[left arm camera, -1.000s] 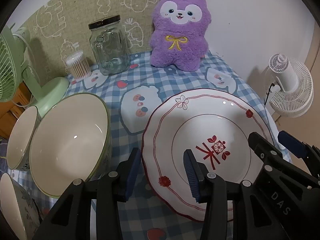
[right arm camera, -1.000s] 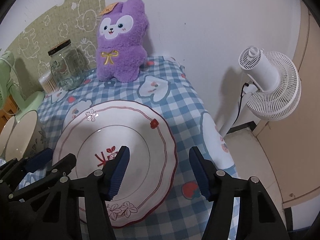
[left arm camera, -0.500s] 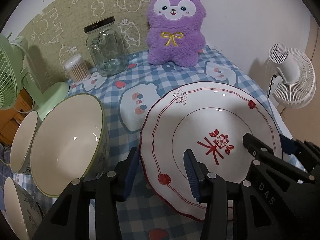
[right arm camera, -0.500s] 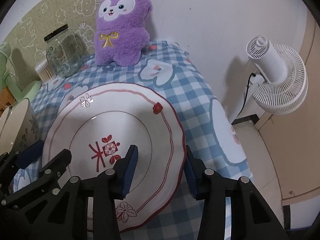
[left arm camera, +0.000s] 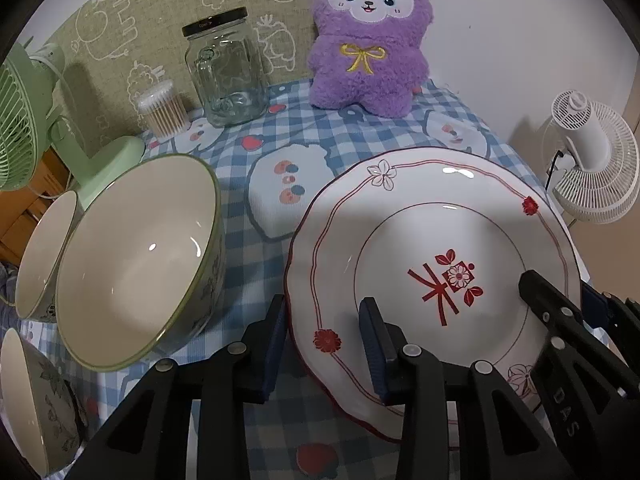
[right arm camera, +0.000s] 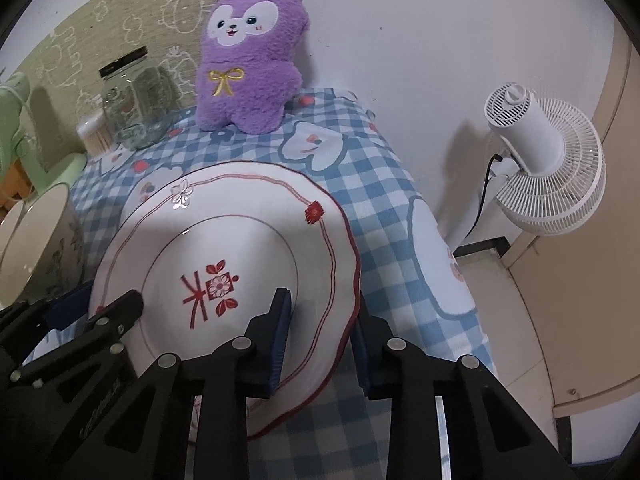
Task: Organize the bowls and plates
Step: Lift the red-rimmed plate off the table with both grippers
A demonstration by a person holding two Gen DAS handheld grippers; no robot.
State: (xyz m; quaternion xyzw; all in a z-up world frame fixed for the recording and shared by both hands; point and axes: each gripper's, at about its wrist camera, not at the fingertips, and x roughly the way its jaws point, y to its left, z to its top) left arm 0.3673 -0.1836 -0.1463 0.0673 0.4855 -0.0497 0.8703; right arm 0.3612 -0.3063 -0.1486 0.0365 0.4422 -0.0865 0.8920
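Checkered blue cloth covered the desk [left arm camera: 240, 240], with cream bowls [left arm camera: 136, 264] on the left and the red-trimmed plate [left arm camera: 432, 240] on the right. Left claw [left arm camera: 322, 344] was closing over the plate's near-left rim, right claw [right arm camera: 320, 340] closing over its right rim, neither clamped yet.

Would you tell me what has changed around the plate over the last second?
Both grippers are closing on opposite edges of the plate: the right gripper narrowed from well open, the left gripper slightly. Each now straddles the rim, which has tilted up. The big bowl, jar and plush toy stayed put.
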